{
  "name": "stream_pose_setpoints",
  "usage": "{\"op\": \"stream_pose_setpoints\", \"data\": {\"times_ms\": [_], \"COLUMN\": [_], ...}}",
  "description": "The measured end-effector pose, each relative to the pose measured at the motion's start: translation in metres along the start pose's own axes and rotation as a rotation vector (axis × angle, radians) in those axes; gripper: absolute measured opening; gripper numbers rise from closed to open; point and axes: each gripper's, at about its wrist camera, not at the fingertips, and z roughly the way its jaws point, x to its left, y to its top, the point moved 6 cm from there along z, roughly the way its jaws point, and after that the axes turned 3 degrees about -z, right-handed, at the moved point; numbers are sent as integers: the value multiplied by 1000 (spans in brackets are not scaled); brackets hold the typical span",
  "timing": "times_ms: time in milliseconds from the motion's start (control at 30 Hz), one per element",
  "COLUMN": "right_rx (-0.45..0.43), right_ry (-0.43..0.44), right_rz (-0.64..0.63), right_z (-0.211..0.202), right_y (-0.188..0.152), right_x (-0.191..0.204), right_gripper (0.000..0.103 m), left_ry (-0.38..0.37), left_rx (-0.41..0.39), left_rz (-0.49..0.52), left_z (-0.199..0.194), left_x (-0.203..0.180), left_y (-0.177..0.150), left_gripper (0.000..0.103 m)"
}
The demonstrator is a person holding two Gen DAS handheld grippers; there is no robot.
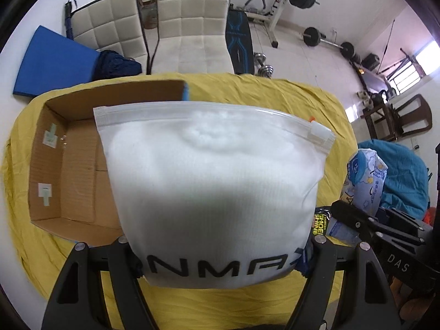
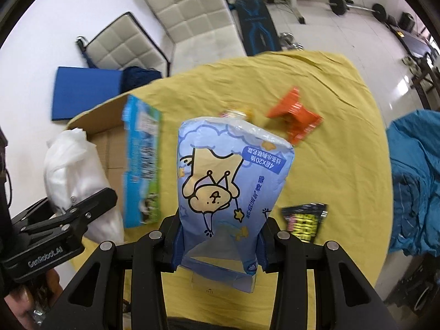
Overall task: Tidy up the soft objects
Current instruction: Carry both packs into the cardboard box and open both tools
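left gripper [image 1: 217, 258]: clamped on zip bag [image 1: 214, 181], above cardboard box [image 1: 68, 165] (drop likely)
right gripper [image 2: 220, 244]: pinching tissue pack [image 2: 228, 181], lifted clear, queued

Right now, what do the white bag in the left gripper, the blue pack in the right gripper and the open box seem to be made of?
White zip bag: frosted, semi-matte plastic film with a slider zip; fluffy white filling shows through, perhaps cotton.
Blue cartoon pack: thin glossy printed plastic film, crinkled at its top, probably tissues.
Open box: brown corrugated cardboard, matte, with visible ribbing inside and tape patches on one wall.
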Motion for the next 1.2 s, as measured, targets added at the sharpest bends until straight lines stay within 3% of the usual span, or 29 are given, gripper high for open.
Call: {"op": "stream_pose_setpoints", "data": {"times_ms": [233, 567, 833, 1033, 1200], "right_rx": [-2, 47, 119, 169, 207], "right_ry": [47, 91, 48, -31, -73], "right_rz": [-22, -27, -58, -102, -118], "right_z": [12, 92, 182, 232, 258], "right_y": [13, 47, 77, 88, 95], "right_x": [83, 193, 233, 241, 239], "right_gripper": [43, 43, 43, 44, 47], "left_ry": [-11, -52, -166, -182, -141], "left_rx": [29, 153, 286, 327, 337], "left_rz": [-33, -65, -99, -95, -55], "left_z": [-2, 49, 126, 163, 176], "left_x": [72, 163, 188, 185, 175], "left_y": [33, 79, 104, 112, 112], "left_gripper": [76, 76, 76, 77, 77]}}
